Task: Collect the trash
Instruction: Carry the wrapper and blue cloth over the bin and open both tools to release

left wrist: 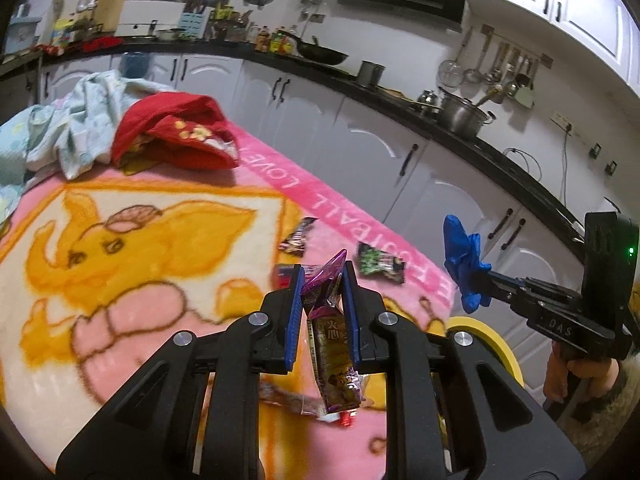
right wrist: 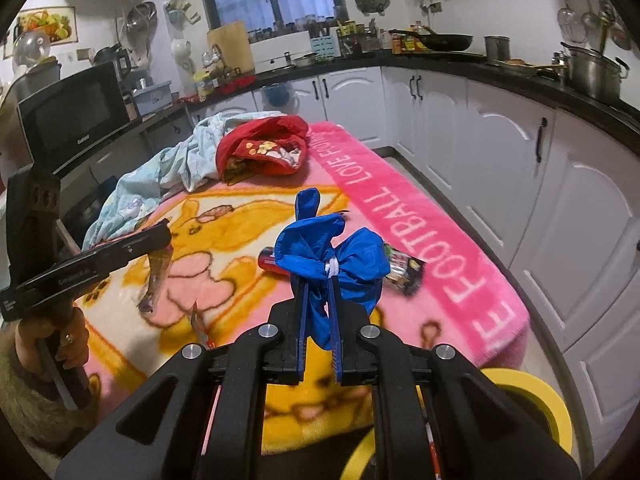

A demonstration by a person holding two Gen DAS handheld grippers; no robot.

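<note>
My left gripper (left wrist: 322,276) is shut on a purple snack wrapper (left wrist: 330,344), held above the pink elephant blanket (left wrist: 140,264); it shows in the right wrist view (right wrist: 158,276) too. My right gripper (right wrist: 318,280) is shut on a crumpled blue glove (right wrist: 332,252), also seen at the right of the left wrist view (left wrist: 466,264). On the blanket lie a dark wrapper (left wrist: 296,236), a green and black wrapper (left wrist: 380,262) and a red wrapper (right wrist: 268,260).
A red garment (left wrist: 176,136) and a pale blue cloth (left wrist: 84,120) are piled at the blanket's far end. A yellow bin rim (right wrist: 532,392) sits below the near right corner. White cabinets (right wrist: 480,128) and a dark counter run along the right.
</note>
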